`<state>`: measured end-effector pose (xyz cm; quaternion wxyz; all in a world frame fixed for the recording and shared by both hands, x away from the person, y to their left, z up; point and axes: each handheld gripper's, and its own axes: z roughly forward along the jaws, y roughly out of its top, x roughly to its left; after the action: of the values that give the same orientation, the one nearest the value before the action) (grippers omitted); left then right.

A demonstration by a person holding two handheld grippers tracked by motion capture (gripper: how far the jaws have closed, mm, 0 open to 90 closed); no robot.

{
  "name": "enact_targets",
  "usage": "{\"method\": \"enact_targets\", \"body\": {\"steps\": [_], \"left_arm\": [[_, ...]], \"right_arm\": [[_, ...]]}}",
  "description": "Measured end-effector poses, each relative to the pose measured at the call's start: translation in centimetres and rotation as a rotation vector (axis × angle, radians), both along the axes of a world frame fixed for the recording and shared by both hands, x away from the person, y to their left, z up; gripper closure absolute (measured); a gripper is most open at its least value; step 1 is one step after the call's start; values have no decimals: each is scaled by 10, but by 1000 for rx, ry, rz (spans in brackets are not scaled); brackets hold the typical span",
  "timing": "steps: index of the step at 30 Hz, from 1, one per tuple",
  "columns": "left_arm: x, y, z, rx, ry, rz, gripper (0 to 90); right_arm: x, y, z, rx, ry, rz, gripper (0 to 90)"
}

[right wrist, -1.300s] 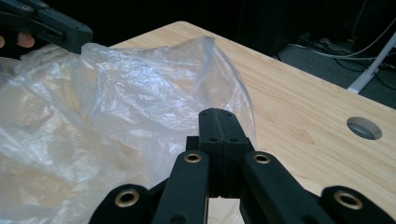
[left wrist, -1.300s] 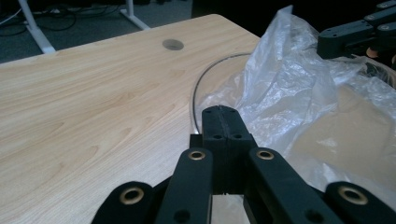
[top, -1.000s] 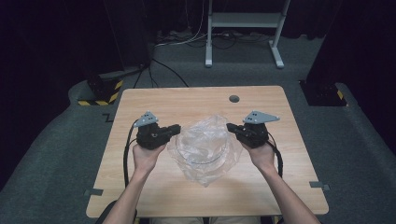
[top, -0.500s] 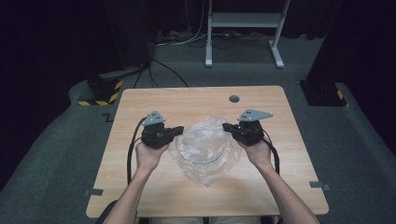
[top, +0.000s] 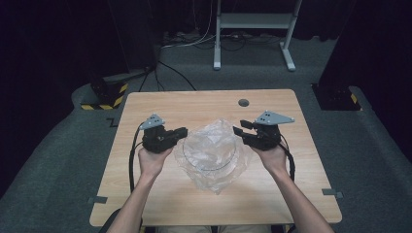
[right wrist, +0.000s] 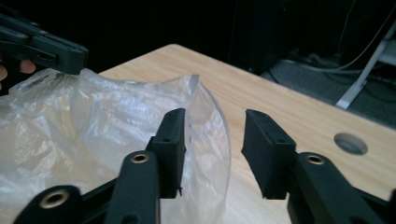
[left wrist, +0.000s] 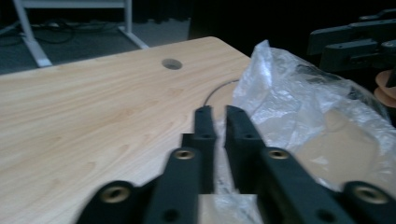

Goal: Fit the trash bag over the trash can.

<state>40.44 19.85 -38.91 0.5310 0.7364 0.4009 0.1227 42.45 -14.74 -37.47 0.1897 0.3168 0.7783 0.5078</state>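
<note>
A clear plastic bag (top: 214, 141) lies crumpled over a clear round bowl (top: 210, 169) in the middle of the wooden table (top: 160, 104). My left gripper (top: 183, 132) is at the bag's left edge. In the left gripper view its jaws (left wrist: 215, 116) stand almost together, with a strip of the bag (left wrist: 299, 98) between them. My right gripper (top: 239, 131) is at the bag's right edge and is open. In the right gripper view the bowl's rim (right wrist: 226, 140) and the bag (right wrist: 107, 116) rise between its spread jaws (right wrist: 214, 126).
A round cable hole (top: 243, 103) sits in the table's far side, right of centre. Behind the table stand a white metal frame (top: 252, 22) and floor cables. A yellow-and-black striped block (top: 104, 99) lies off the table's far left corner.
Both grippers have moved inward to the bag's two sides. The left jaws have come nearly together at the bag's edge. The right jaws now straddle the rim.
</note>
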Motion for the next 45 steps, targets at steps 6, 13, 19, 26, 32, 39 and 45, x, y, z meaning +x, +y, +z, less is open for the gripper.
{"method": "enact_targets", "body": {"steps": [6, 13, 19, 26, 32, 39, 45], "left_arm": [[1, -3, -1, 21, 23, -26, 722], [4, -4, 1, 49, 13, 2, 899], [6, 4, -3, 28, 2, 79, 900], [17, 6, -16, 0, 75, 103, 900], [23, 1, -25, -3, 172, 67, 899], [26, 1, -28, 4, 211, 78, 899], [26, 0, -27, 23, 185, 130, 900]], "right_arm": [[4, -6, -6, -29, 83, 41, 694], [10, 5, -9, -71, 56, 29, 900], [11, 10, -10, -51, -19, -34, 900], [17, 13, -26, -93, 10, -61, 900], [20, 17, -39, -113, 82, -38, 900], [19, 22, -39, -115, 107, -31, 900], [17, 19, -35, -93, 58, -63, 900]]}}
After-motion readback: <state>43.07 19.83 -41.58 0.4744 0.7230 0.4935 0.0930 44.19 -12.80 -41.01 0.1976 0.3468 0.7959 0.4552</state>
